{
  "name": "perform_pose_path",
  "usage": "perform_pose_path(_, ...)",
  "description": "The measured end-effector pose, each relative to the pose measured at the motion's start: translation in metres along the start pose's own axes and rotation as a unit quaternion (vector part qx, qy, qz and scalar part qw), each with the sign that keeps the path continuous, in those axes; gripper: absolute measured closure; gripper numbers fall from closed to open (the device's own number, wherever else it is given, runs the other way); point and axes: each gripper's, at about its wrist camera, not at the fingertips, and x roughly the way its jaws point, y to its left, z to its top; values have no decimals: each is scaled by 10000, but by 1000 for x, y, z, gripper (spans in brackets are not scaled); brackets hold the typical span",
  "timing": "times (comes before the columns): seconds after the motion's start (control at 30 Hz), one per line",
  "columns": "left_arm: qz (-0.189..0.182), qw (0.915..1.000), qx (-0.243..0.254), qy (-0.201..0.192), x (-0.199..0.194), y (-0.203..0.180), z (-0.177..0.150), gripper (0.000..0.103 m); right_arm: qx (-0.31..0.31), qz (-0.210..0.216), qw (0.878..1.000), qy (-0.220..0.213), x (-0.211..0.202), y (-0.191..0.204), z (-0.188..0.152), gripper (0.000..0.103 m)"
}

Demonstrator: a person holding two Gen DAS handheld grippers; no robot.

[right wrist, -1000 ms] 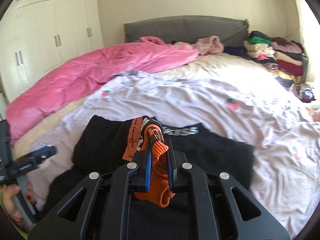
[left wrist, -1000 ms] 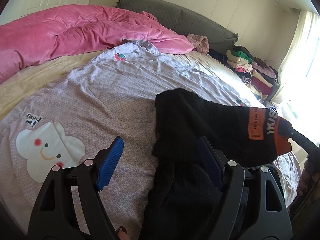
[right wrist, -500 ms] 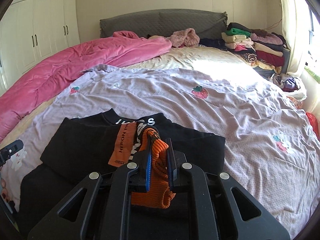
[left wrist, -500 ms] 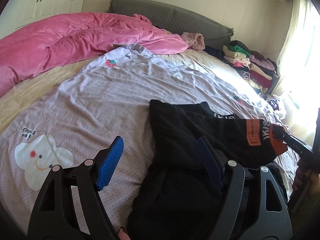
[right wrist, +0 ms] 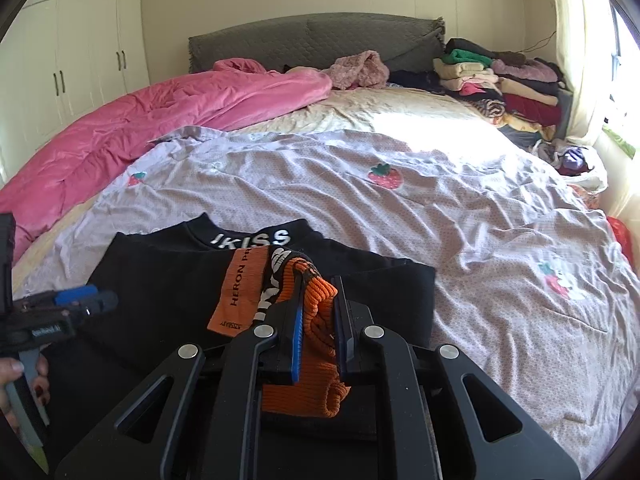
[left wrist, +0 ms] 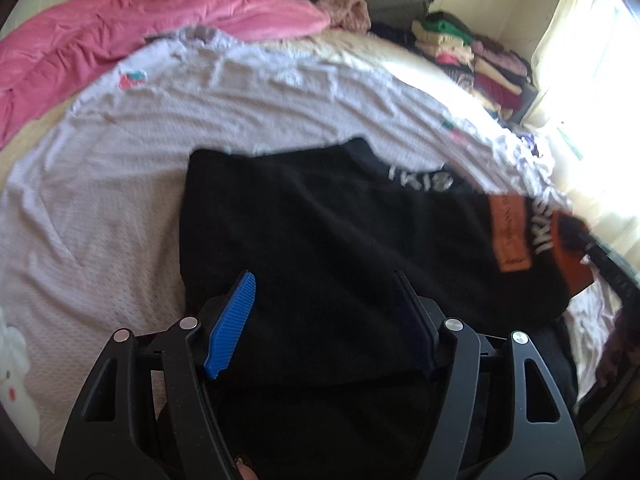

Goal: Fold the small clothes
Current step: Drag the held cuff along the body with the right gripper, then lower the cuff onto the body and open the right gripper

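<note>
A small black sweater with an "IKISS" collar and an orange-cuffed sleeve lies on the lilac sheet; it also shows in the right wrist view. My right gripper is shut on the orange cuff and holds the sleeve folded across the sweater's body. My left gripper is open, its blue pads just above the black fabric at the sweater's near left part, holding nothing. It also appears at the left edge of the right wrist view.
The lilac sheet with strawberry prints covers the bed. A pink duvet lies at the far left. Stacks of folded clothes stand at the far right by the grey headboard.
My right gripper has carried the orange-cuffed sleeve across the sweater and lowered it. My left gripper has moved right and forward over the black fabric, still open.
</note>
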Motion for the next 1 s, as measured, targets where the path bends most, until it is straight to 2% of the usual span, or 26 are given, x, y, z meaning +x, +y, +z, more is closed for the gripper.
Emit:
perform_pose_path(0.03, 13, 10000, -13, -1, 4, 2, -4, 42, -29, -181, 9998, -58, -1, 1, -1, 76)
perform_pose_path(0.1, 14, 10000, 39, -21, 5, 3, -9, 42, 26, -536, 9983, -244, -5, -3, -4, 63)
perform_pose_path(0.17, 39, 9999, 114, -61, 1, 1, -10, 42, 180, -572, 9978, -274, -7, -10, -8, 63)
perform_pose_path(0.37, 59, 9998, 155, -124, -3, 0, -13, 42, 543, -261, 9981, 147, -1, -23, -24, 63)
perform_pose_path(0.57, -23, 9999, 82, -133, -6, 7, -12, 42, 937, 92, 9931, 698, 18, -28, -39, 62)
perform_pose_path(0.77, -9, 9998, 87, -153, -9, 9, -15, 42, 1205, 86, 9876, 1006, 36, -27, -54, 61)
perform_pose_path(0.8, 5, 9998, 107, -154, -9, 8, -15, 42, 1180, 76, 9881, 980, 35, -26, -55, 65)
perform_pose_path(0.83, 18, 9998, 135, -149, -9, 7, -16, 42, 1131, 105, 9888, 968, 35, -24, -55, 75)
perform_pose_path(0.87, 33, 9998, 160, -144, -9, 7, -16, 42, 1093, 171, 9893, 953, 35, -22, -55, 75)
perform_pose_path(0.93, 31, 9997, 173, -140, -9, 8, -16, 42, 751, 30, 9933, 878, 32, -14, -54, 88)
perform_pose_path(1.0, 18, 9998, 156, -138, -9, 9, -16, 42, 485, -31, 9962, 729, 25, -8, -52, 92)
